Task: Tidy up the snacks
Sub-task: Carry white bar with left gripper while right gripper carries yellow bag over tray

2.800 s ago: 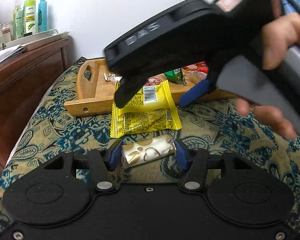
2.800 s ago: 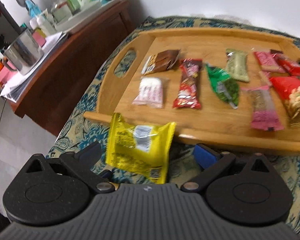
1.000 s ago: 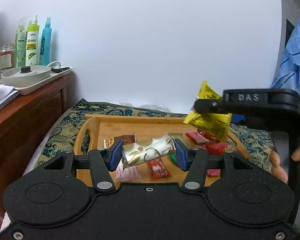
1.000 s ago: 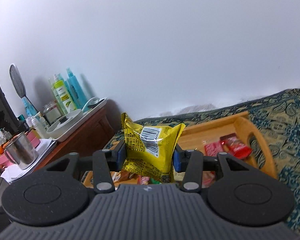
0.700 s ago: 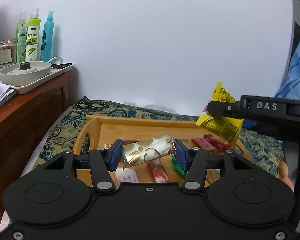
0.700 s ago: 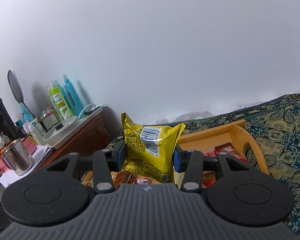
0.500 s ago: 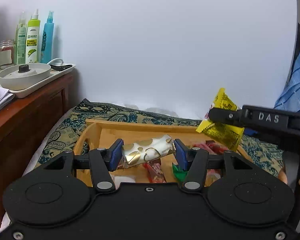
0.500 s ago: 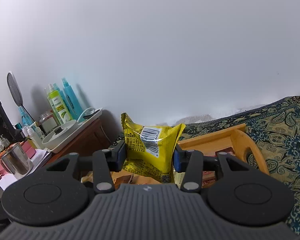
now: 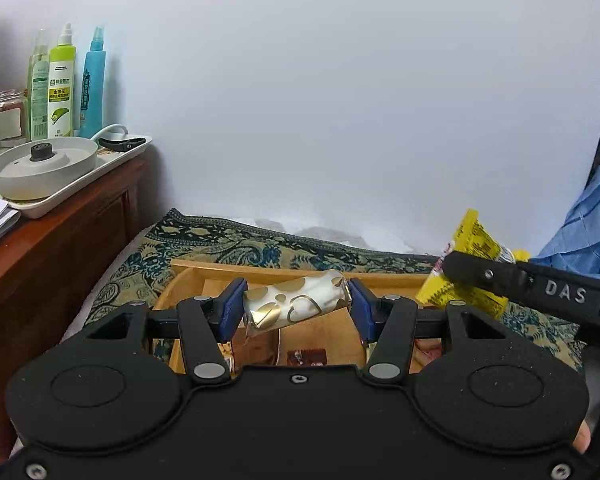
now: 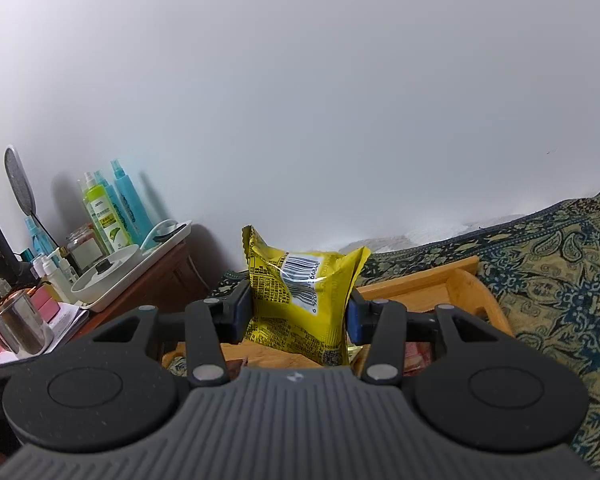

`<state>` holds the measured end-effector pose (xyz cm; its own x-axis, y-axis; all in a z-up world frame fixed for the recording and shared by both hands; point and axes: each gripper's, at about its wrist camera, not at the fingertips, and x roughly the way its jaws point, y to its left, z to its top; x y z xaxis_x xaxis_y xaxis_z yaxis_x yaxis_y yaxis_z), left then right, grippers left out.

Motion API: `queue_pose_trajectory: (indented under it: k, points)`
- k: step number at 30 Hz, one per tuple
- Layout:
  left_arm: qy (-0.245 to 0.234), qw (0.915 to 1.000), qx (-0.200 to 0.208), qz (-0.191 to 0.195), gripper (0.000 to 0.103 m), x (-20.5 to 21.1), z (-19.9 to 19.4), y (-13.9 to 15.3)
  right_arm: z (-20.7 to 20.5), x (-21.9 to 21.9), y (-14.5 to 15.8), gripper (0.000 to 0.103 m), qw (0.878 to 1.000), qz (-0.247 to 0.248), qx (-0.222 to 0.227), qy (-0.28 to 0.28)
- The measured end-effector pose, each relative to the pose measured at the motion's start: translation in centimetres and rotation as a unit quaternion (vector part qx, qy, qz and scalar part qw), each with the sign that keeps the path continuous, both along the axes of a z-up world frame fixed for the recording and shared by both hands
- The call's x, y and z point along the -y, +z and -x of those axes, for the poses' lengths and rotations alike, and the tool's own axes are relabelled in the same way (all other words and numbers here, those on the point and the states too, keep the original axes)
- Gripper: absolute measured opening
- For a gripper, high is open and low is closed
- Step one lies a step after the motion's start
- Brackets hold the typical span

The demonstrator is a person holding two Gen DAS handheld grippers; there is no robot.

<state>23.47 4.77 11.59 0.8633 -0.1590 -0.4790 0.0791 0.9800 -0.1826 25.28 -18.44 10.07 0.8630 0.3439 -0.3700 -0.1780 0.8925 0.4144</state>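
The left gripper (image 9: 296, 311) is clamped on a white bar (image 9: 296, 307) with gold hearts, which spans the gap between the two blue pads (image 9: 232, 310), its ends pressed against them and its right end tilted a little higher. It is held in the air above the near part of a wooden tray (image 9: 188, 276) that rests on a patterned cloth (image 9: 204, 244); a brown snack (image 9: 306, 357) lies on the tray below it. The right gripper (image 10: 298, 314) is closed on a yellow packet (image 10: 300, 300), which stands upright between the pads, barcode facing the camera, its top and bottom sticking out above and below the fingers. In the left view that packet (image 9: 474, 240) shows at the right edge, above the tray's right side. A cabinet (image 9: 60, 232) with bottles (image 9: 62, 88) stands to the left.
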Motion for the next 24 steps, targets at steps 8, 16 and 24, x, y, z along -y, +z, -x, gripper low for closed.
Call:
queue_pose_trajectory:
  k: [8, 16, 24]
  points:
    - [0.005, 0.9997, -0.021, -0.01, 0.052, 0.9, -3.1, -0.1, -2.6, 0.5, 0.7, 0.05, 0.999, 0.025, -0.025, 0.016]
    - [0.023, 0.9986, -0.043, -0.019, 0.052, 1.1, -6.6, -1.4, -5.9, 0.4, 0.6, 0.05, 0.997, 0.048, -0.053, 0.02]
    - [0.043, 0.9967, -0.064, -0.027, 0.052, 0.3, -9.1, -3.3, -8.7, -1.4, -0.8, 0.05, 0.994, 0.074, -0.077, 0.033]
